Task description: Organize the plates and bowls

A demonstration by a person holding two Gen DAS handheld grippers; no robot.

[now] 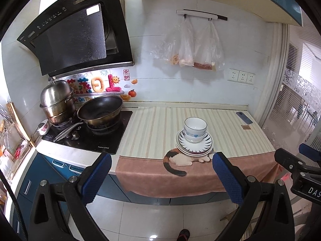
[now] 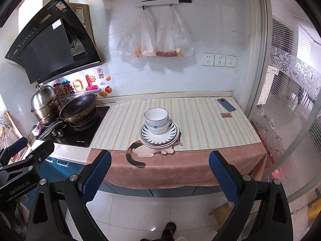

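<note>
Two white bowls (image 1: 195, 129) (image 2: 156, 120) sit nested one inside the other on a stack of plates (image 1: 206, 144) (image 2: 170, 135) with a dark-striped rim. The stack rests on the striped counter mat near its front edge, just behind a printed cat. My left gripper (image 1: 161, 165) hangs open in front of the counter, well short of the stack, nothing between its blue pads. My right gripper (image 2: 159, 163) is likewise open and empty, back from the counter edge. Each gripper shows at the side of the other's view.
A wok (image 1: 100, 110) and a steel steamer pot (image 1: 57, 102) stand on the black hob at the left. A phone (image 2: 226, 104) and a small card (image 2: 226, 115) lie at the counter's back right. Plastic bags (image 2: 158, 38) hang on the wall. Glass partition at right.
</note>
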